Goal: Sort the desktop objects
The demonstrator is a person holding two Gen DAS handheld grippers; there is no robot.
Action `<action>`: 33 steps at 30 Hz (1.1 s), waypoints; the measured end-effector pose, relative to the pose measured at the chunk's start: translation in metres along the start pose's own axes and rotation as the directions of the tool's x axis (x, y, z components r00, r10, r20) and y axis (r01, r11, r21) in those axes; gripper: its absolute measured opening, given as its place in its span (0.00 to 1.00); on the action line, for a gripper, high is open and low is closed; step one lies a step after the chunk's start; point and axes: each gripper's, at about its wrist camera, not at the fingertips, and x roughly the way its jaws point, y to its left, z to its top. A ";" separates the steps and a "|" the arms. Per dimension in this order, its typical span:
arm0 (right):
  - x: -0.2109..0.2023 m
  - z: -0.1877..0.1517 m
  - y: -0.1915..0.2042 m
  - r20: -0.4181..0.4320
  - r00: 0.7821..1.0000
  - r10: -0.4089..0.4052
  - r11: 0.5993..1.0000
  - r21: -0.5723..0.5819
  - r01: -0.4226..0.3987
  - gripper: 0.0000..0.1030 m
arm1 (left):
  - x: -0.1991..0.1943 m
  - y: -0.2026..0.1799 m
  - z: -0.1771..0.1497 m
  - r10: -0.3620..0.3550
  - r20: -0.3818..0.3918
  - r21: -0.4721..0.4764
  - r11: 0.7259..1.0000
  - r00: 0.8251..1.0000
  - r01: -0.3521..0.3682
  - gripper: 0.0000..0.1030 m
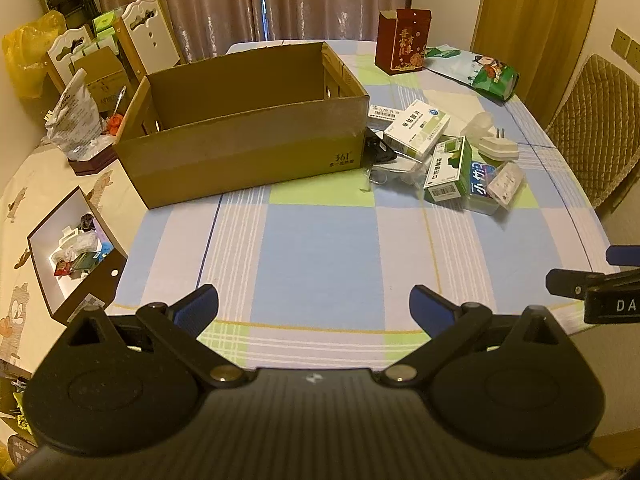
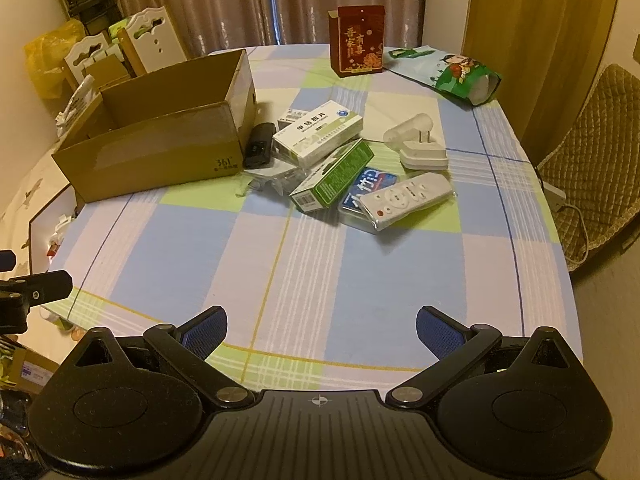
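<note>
Low in each frame, the left gripper [image 1: 314, 307] and right gripper [image 2: 322, 330] hover jaws apart, empty, over the checked tablecloth [image 2: 304, 264]. Mid-frame lies the remote [image 2: 408, 200] among medicine boxes [image 2: 320, 134]; the cardboard box [image 2: 160, 140] sits upper left.

Counted on the counter [image 2: 320, 280] — one open cardboard box [image 2: 160, 148]. Three medicine cartons are seen: one white-and-green [image 2: 320, 132], one green [image 2: 334, 176], one small white [image 2: 290, 115], partly hidden. One white remote [image 2: 408, 200], one blue packet [image 2: 370, 186], one white plug adapter [image 2: 424, 152], one black device [image 2: 258, 146]. At the far edge — one red box [image 2: 358, 42], one green snack bag [image 2: 452, 72].
</note>
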 end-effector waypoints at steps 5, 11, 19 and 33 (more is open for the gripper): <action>0.001 0.004 0.001 0.002 1.000 0.000 1.000 -0.011 0.000 1.00 | 0.001 0.000 0.002 -0.001 0.001 -0.006 1.000 1.000 0.001 0.98; 0.004 0.008 -0.001 0.001 1.000 0.002 1.000 -0.015 -0.002 1.00 | 0.004 -0.002 0.005 -0.005 -0.001 -0.008 1.000 1.000 0.005 0.98; 0.009 0.011 -0.020 -0.006 1.000 -0.001 1.000 0.017 0.002 1.00 | 0.009 -0.011 0.010 -0.011 -0.011 -0.002 1.000 1.000 0.011 0.98; 0.029 0.019 -0.074 -0.036 0.999 0.014 0.985 0.170 -0.008 1.00 | 0.041 -0.028 0.031 -0.025 -0.032 0.017 1.000 0.999 0.026 0.98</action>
